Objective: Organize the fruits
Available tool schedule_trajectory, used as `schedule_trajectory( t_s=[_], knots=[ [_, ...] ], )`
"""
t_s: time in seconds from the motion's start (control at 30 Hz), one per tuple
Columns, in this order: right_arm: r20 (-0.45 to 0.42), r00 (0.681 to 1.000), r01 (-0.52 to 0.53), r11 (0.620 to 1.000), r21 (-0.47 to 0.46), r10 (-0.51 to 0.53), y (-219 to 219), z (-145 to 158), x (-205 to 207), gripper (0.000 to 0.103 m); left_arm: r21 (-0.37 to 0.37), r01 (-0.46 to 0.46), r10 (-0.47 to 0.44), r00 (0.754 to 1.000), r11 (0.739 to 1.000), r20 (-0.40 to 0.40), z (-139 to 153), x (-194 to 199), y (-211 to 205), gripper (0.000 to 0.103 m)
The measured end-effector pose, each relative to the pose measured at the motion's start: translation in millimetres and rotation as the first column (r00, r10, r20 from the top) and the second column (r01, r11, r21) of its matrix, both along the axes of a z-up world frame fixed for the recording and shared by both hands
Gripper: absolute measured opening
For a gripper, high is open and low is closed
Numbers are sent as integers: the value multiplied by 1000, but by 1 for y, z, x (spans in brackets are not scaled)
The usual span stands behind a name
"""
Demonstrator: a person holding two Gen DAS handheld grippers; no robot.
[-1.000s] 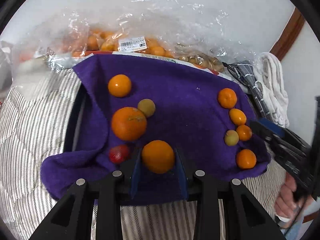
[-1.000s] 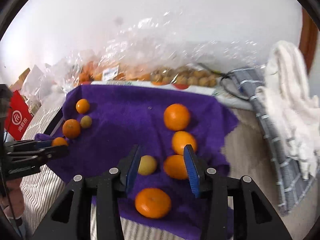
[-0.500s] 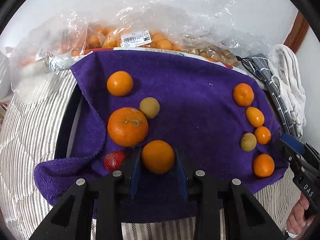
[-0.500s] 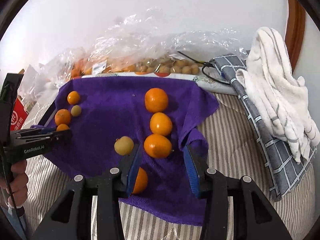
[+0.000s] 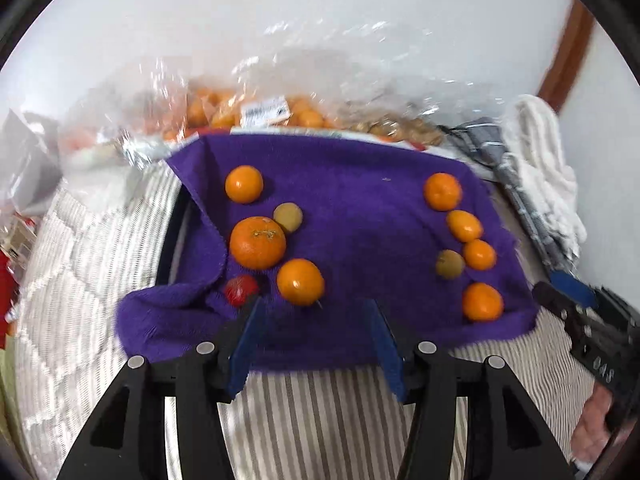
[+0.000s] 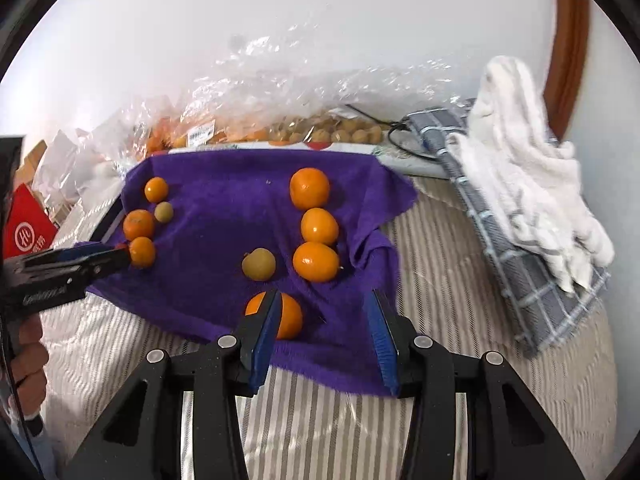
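Observation:
A purple towel (image 5: pixel 360 216) lies on a striped bed with two groups of fruit. In the left wrist view the left group holds a big orange (image 5: pixel 258 242), a small orange (image 5: pixel 244 184), a greenish fruit (image 5: pixel 288 217), a red fruit (image 5: pixel 240 289) and an orange (image 5: pixel 300 281) lying free just beyond my open left gripper (image 5: pixel 314 320). The right group is a column of several oranges (image 5: pixel 442 191) with a greenish fruit (image 5: pixel 450 264). My right gripper (image 6: pixel 324 312) is open and empty; an orange (image 6: pixel 288 316) sits by its left finger, others (image 6: pixel 316 261) beyond.
Clear plastic bags of fruit (image 5: pixel 256 112) lie behind the towel by the wall. A white towel (image 6: pixel 528 160) on a grey checked cloth (image 6: pixel 520 272) lies to the right. A red box (image 6: pixel 28 224) is at the far left. Striped bedding (image 5: pixel 320 420) surrounds the towel.
My left gripper has opened and let go of the orange, which now lies on the towel beside the big orange; the gripper pulled back. My right gripper drew back slightly, still open.

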State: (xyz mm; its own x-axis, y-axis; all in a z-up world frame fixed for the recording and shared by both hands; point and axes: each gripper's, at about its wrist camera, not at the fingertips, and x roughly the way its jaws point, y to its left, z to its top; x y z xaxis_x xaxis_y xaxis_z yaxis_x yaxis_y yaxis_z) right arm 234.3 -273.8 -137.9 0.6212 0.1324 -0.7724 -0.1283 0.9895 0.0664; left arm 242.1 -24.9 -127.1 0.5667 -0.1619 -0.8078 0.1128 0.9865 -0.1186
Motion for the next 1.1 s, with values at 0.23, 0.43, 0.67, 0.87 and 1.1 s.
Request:
schedule_trajectory(
  t_s=[0.23, 0.43, 0.67, 0.87, 1.1],
  knots=[
    [69, 996, 51, 998, 19, -53, -8, 47, -50, 63, 28, -10, 7, 993, 1000, 119, 43, -59, 5, 63],
    [106, 992, 74, 997, 17, -75, -7, 72, -93, 72, 44, -34, 26, 983, 998, 183, 68, -106, 7, 72],
    [200, 976, 93, 995, -20, -88, -3, 88, -146, 99, 22, -47, 40, 965, 999, 261, 86, -154, 6, 82],
    [214, 972, 102, 995, -7, -98, -8, 91, -172, 103, 53, -81, 61, 953, 995, 296, 90, -177, 4, 84],
    [227, 965, 129, 991, 22, -130, -20, 89, -191, 103, 34, -82, 68, 950, 996, 304, 87, -187, 5, 85]
  ],
)
